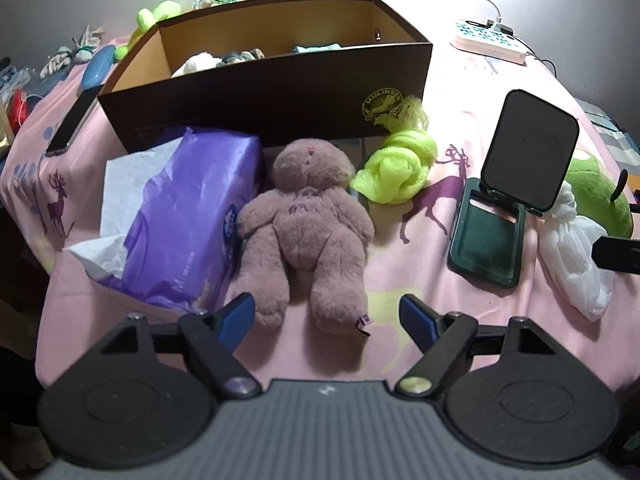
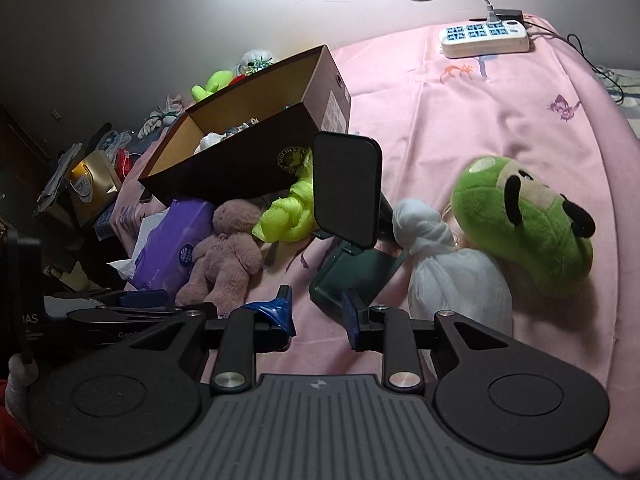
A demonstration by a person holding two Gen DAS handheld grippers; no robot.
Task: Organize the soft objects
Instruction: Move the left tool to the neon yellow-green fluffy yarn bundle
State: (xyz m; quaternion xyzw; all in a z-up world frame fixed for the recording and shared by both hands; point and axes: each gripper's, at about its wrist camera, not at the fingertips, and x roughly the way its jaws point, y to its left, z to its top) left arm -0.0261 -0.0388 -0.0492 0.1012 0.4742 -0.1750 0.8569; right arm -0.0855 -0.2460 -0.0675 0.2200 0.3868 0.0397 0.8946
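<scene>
- The mauve teddy bear (image 1: 306, 232) lies on its back on the pink deer-print bedspread (image 1: 460, 300), head toward the brown shoebox (image 1: 272, 92) and feet toward the camera; a purple tissue pack (image 1: 188, 220) presses against its left side and a neon-green knotted cloth (image 1: 394, 168) sits just beside its head
- The left gripper (image 1: 326, 312) hovers over the bear's legs with its blue-tipped jaws wide apart and nothing between them; the step in hand reads as an approach to the bear
- The shoebox stands open just behind the bear and already holds a few soft things; it looks like the place for sorting
- The next move calls for lowering the jaws astride the torso or a leg, closing gently on the plush, then lifting clear of the tissue pack and over the near wall
- The right gripper (image 2: 318, 316) hangs over bare bedspread with a narrow gap between its jaws and holds nothing
- Ahead of it stand a dark phone stand (image 2: 348, 188), a knotted white cloth bundle (image 2: 448, 264) and a green frog plush (image 2: 524, 224); the bundle seems its likeliest pick
- A white power strip (image 2: 486, 38) lies well apart at the far edge
</scene>
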